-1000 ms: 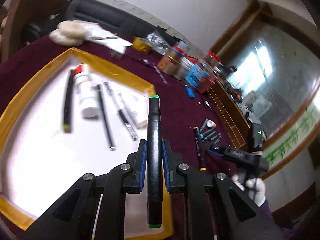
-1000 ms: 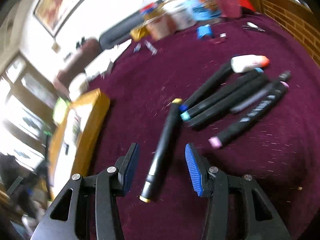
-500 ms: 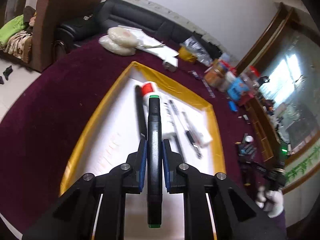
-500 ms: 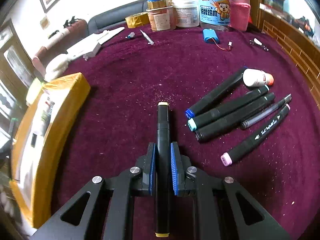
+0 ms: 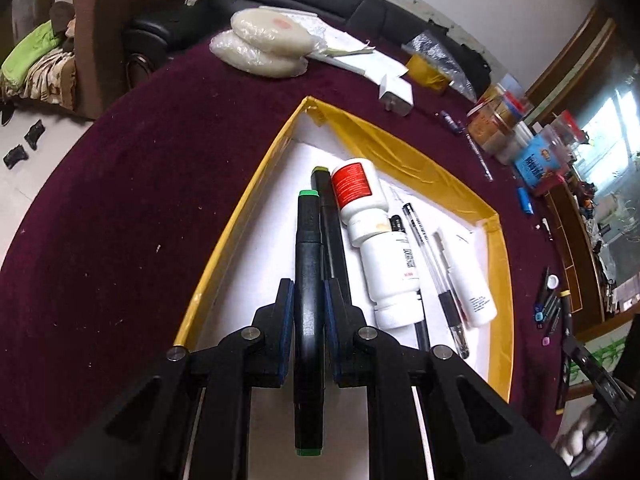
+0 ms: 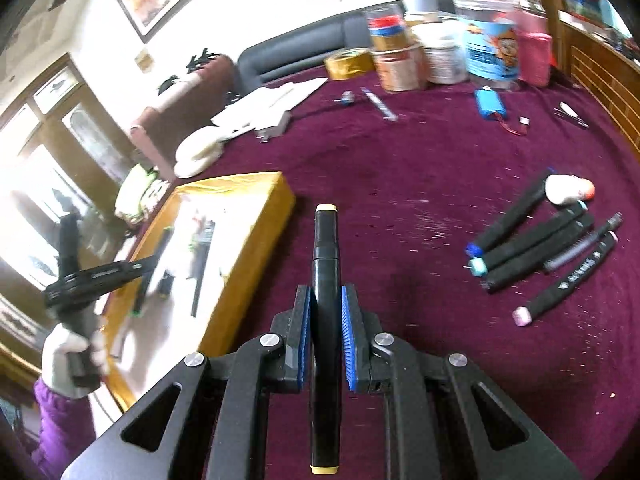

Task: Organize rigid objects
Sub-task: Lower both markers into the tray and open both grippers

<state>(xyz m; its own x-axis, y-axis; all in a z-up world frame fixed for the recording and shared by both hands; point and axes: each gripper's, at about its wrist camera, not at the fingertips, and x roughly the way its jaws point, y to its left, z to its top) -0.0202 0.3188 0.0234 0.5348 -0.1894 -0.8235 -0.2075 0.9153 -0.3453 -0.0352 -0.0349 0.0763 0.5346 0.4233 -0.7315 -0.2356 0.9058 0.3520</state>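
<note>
My left gripper (image 5: 308,294) is shut on a black marker with green ends (image 5: 308,248), held over the left part of the yellow-rimmed white tray (image 5: 236,220). In the tray lie another black marker (image 5: 326,208), a white bottle with a red label (image 5: 360,196), a second white bottle (image 5: 394,276) and pens (image 5: 430,256). My right gripper (image 6: 326,312) is shut on a black marker with yellow ends (image 6: 326,256), lifted above the maroon cloth. Several markers (image 6: 536,248) lie in a cluster to its right. The tray (image 6: 248,248) sits to its left.
Jars and tubs (image 6: 440,52) stand at the table's far edge, with a tape roll (image 6: 348,63) and a blue battery pack (image 6: 492,101). White round pads (image 5: 264,46) and papers (image 5: 360,60) lie beyond the tray. A gloved hand (image 6: 68,352) holds the other gripper at left.
The left gripper carried its green-ended marker leftward and down over the tray. The right gripper closed on the yellow-ended marker and lifted it off the cloth, swinging toward the tray.
</note>
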